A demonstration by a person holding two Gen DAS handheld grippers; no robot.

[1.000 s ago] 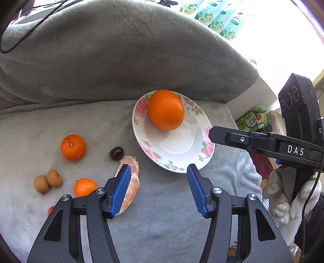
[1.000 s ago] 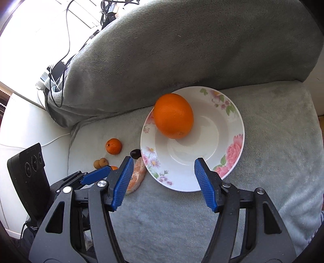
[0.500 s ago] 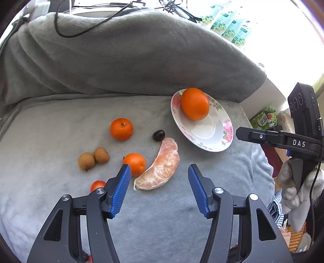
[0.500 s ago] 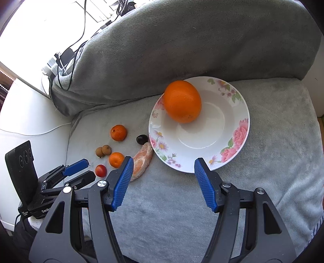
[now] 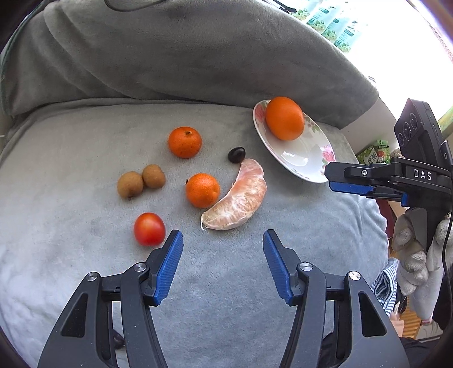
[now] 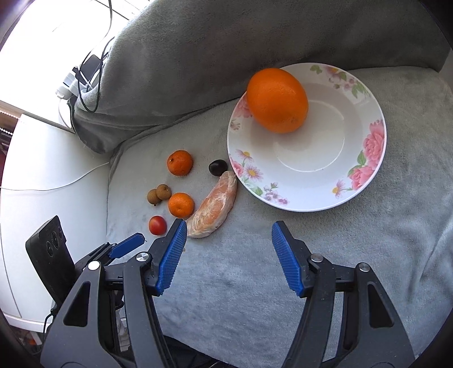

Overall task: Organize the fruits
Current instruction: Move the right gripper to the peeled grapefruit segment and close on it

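Observation:
A large orange (image 5: 284,118) (image 6: 277,100) lies in the floral plate (image 5: 310,167) (image 6: 365,158) on the grey blanket. Left of the plate lie a peeled pomelo segment (image 5: 237,199) (image 6: 213,209), a dark grape (image 5: 236,154) (image 6: 218,167), two mandarins (image 5: 185,142) (image 5: 202,190), two brown longans (image 5: 141,181) (image 6: 159,194) and a red tomato (image 5: 149,228) (image 6: 157,225). My left gripper (image 5: 222,245) is open and empty, just short of the segment. My right gripper (image 6: 228,235) is open and empty, in front of the plate.
A grey blanket-covered backrest (image 5: 184,51) rises behind the fruit. Cables and a power strip (image 6: 82,76) lie at the far left. Green packets (image 5: 337,25) stand at the back right. The seat's edge drops off at the right (image 5: 376,215).
My left gripper has pulled back and swung left from the plate, bringing the loose fruits into view. My right gripper has drawn back slightly from the plate. Both stayed open.

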